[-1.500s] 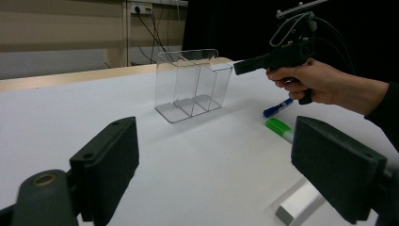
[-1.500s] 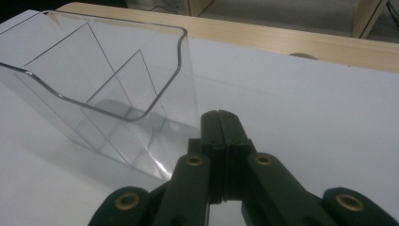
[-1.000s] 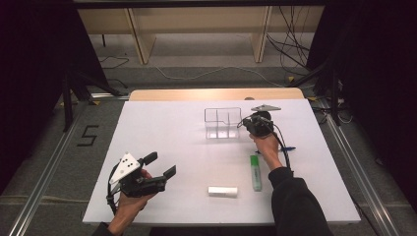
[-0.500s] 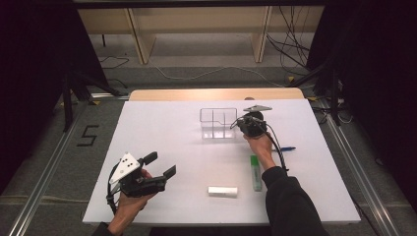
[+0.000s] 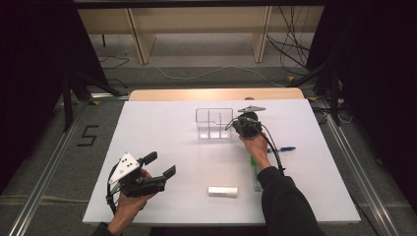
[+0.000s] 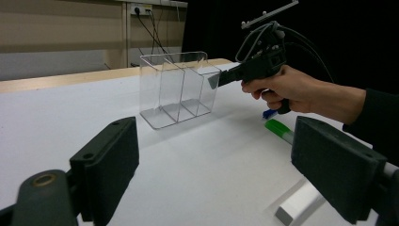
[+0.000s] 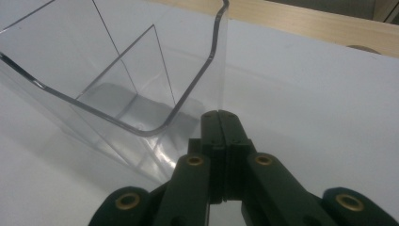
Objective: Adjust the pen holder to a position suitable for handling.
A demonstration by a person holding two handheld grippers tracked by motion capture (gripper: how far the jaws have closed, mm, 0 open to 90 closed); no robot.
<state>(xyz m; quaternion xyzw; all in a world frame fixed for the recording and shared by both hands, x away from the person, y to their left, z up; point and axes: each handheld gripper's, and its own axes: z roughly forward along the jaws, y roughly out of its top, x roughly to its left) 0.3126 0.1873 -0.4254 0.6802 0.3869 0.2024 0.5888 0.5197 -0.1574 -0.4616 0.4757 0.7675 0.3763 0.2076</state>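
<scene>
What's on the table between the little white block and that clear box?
Nothing: in the high view, bare tabletop runs from the white block to the clear box.

The high view looks forward and down from above the person's side, taking in the whole white table [image 5: 162,128]. The left gripper view sits low near the table's near edge, facing across it towards the clear organizer [image 6: 176,87] and the right gripper [image 6: 214,80]. The right gripper view looks close along its own fingers [image 7: 221,136] at the organizer's rim. All three views share the organizer.
</scene>
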